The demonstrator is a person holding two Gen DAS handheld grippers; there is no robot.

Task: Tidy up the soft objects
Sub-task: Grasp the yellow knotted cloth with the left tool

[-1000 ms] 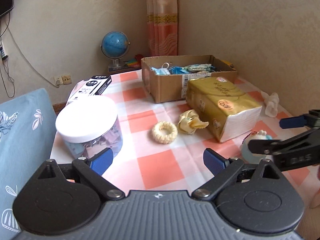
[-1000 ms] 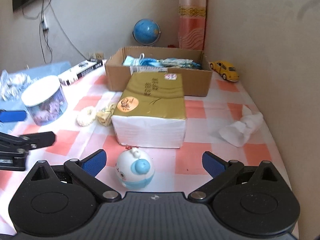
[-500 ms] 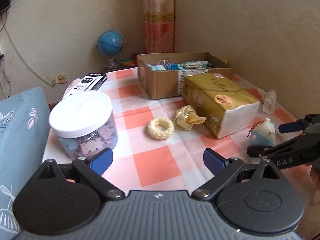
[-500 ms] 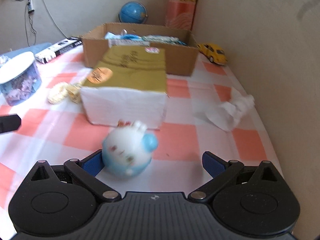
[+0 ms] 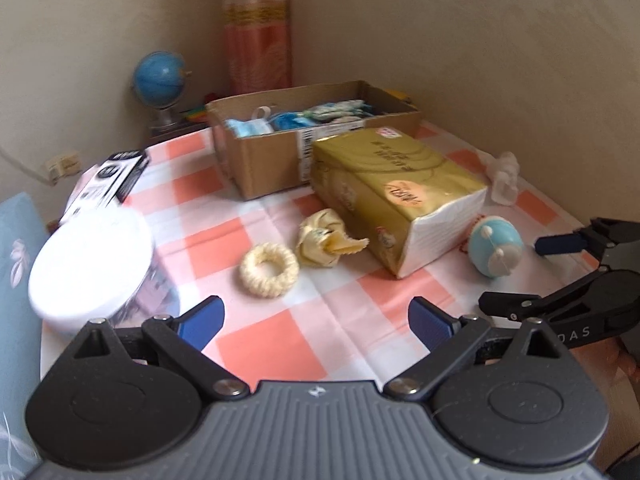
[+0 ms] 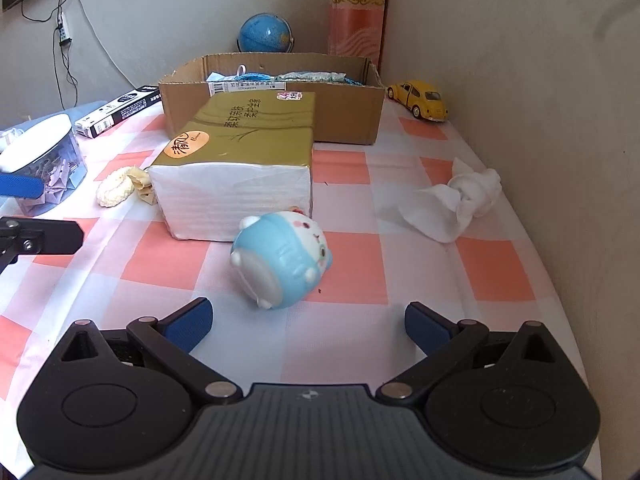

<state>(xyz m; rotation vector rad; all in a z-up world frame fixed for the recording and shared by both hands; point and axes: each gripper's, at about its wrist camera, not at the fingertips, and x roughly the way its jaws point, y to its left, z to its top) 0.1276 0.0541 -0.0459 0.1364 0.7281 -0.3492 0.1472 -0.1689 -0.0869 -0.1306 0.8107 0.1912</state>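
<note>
A blue and white plush toy (image 6: 282, 258) lies tipped on its side on the checked tablecloth, just ahead of my open right gripper (image 6: 308, 324), which holds nothing. From the left wrist the toy (image 5: 494, 246) shows beside the gold tissue pack (image 5: 392, 192), with the right gripper (image 5: 528, 274) close to it. My left gripper (image 5: 316, 320) stands open and holds nothing, short of a yellow knitted ring (image 5: 270, 270) and a crumpled yellow cloth (image 5: 322, 240). A crumpled white tissue (image 6: 460, 200) lies near the right wall. The cardboard box (image 6: 340, 120) at the back holds blue soft items.
A jar with a white lid (image 5: 92, 268) stands at the left, with a black and white carton (image 5: 108, 182) behind it. A yellow toy car (image 6: 420, 100) and a globe (image 6: 266, 34) sit at the back. The wall runs along the table's right side.
The plush toy stood upright a second ago and now lies on its side, a little farther from my right gripper. The left view has swung slightly left and closer to the table.
</note>
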